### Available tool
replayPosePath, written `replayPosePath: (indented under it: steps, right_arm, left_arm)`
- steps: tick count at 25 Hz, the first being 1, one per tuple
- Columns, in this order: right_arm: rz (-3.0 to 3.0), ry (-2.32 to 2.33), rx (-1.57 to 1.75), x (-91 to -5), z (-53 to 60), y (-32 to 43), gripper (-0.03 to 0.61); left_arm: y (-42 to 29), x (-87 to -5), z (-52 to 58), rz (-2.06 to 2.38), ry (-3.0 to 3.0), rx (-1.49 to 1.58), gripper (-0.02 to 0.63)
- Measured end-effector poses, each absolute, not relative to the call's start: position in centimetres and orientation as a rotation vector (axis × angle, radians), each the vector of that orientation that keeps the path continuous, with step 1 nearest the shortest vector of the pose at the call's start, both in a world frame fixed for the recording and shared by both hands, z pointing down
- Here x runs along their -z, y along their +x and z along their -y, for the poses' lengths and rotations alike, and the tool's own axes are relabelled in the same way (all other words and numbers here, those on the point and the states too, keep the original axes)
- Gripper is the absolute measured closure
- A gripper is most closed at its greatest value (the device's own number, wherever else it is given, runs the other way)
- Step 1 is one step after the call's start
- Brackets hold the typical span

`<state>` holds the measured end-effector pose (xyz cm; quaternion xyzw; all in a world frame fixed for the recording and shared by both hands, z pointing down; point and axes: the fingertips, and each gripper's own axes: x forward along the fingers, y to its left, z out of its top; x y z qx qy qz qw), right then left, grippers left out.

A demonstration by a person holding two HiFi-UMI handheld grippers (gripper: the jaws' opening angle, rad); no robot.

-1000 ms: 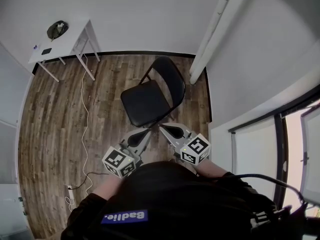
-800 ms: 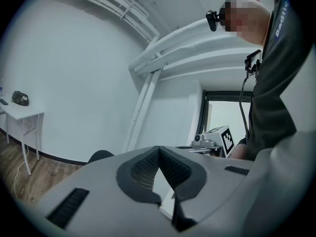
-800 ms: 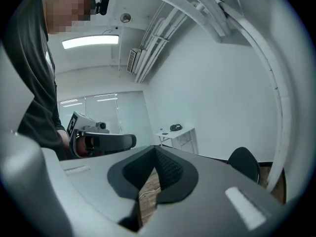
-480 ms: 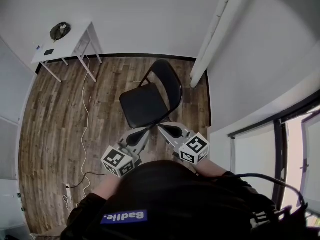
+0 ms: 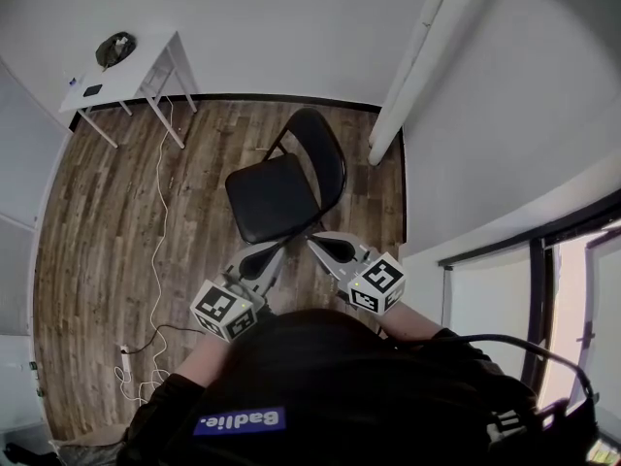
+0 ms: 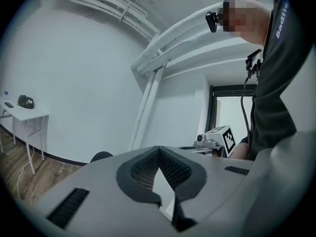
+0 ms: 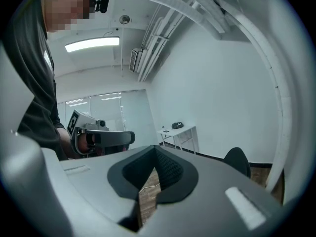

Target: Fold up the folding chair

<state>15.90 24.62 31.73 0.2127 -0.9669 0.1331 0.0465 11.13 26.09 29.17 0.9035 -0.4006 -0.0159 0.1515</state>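
Far left in the head view, at ten o'clock: white table (image 5: 131, 74) against the wall, with a dark bundle (image 5: 114, 49) on top and a small dark flat item (image 5: 92, 90) beside it. Below the table, white cable (image 5: 158, 197) trailing down the wooden floor (image 5: 87, 250) towards seven o'clock and ending near a power strip (image 5: 124, 362).

Centre of the head view: black folding chair (image 5: 281, 192), unfolded, seat flat, backrest up on the one o'clock side of the seat, all legs on the floor.

Just below the chair, at six o'clock from the seat: left gripper (image 5: 279, 249), clenched tight on nothing. In the left gripper view, ribbed pads pressed together, only wall and floor past the tips. Marker cube at the rear, near the dark-sleeved arm.

Next to it, slightly right: right gripper (image 5: 312, 245), likewise clenched and empty. In the right gripper view, pads meeting at the tip, floor visible through the small gap lower down. Both grippers angled inwards, tips close together and aimed at the chair's front edge at twelve o'clock. Near the front legs, no contact visible.

Right of the chair, at one o'clock: white pipe (image 5: 415, 51) slanting down the wall to the floor corner.

Far right, at four o'clock: dark-framed window (image 5: 572, 289), brightly lit.
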Motion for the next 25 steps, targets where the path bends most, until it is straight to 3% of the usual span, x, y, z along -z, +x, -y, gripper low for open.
replayPosePath:
  steps: [11, 25]
  right_arm:
    - [2.851, 0.752, -0.418, -33.8, -18.4, 12.7, 0.580]
    - [2.712, 0.999, -0.461, -35.0, -6.1, 1.8, 0.580]
  left_arm:
    - [6.9, -30.8, -20.0, 1.095, 2.620, 0.031, 0.612]
    - [-6.4, -32.6, -6.3, 0.895, 2.651, 0.037, 0.612]
